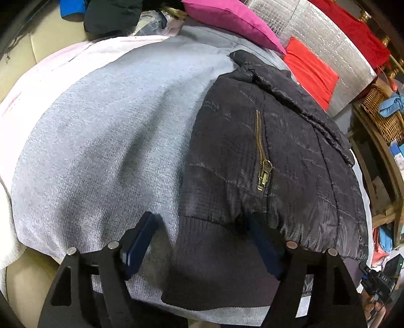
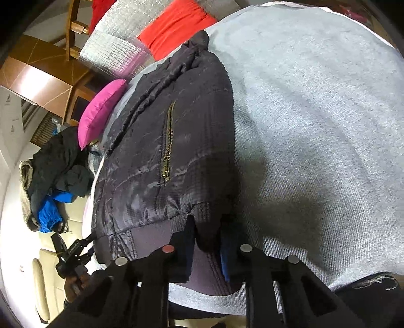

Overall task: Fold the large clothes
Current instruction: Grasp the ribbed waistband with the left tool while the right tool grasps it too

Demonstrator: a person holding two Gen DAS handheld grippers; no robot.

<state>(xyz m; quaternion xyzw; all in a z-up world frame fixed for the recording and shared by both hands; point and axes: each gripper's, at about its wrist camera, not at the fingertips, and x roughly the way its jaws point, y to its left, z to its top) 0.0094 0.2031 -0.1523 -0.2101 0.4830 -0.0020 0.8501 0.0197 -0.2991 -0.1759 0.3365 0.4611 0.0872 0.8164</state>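
A black quilted jacket (image 1: pixel 265 151) with a brass pocket zipper (image 1: pixel 262 156) lies flat on a grey knit cloth (image 1: pixel 101 138), its ribbed hem nearest me. My left gripper (image 1: pixel 202 239) stands open over the hem's corner. One finger is above the grey cloth and the other rests at the jacket's edge, neither pressing on it. In the right wrist view the same jacket (image 2: pixel 164 141) spreads over the grey cloth (image 2: pixel 315 126). My right gripper (image 2: pixel 207 242) is shut on a bunched fold of the ribbed hem.
A pink cushion (image 1: pixel 232 20), a red cushion (image 1: pixel 310 70) and silver quilted padding (image 1: pixel 328 37) lie beyond the jacket. A heap of dark and blue clothes (image 2: pixel 55 176) sits on a beige sofa (image 2: pixel 73 217). A wicker basket (image 1: pixel 383 118) stands at the right.
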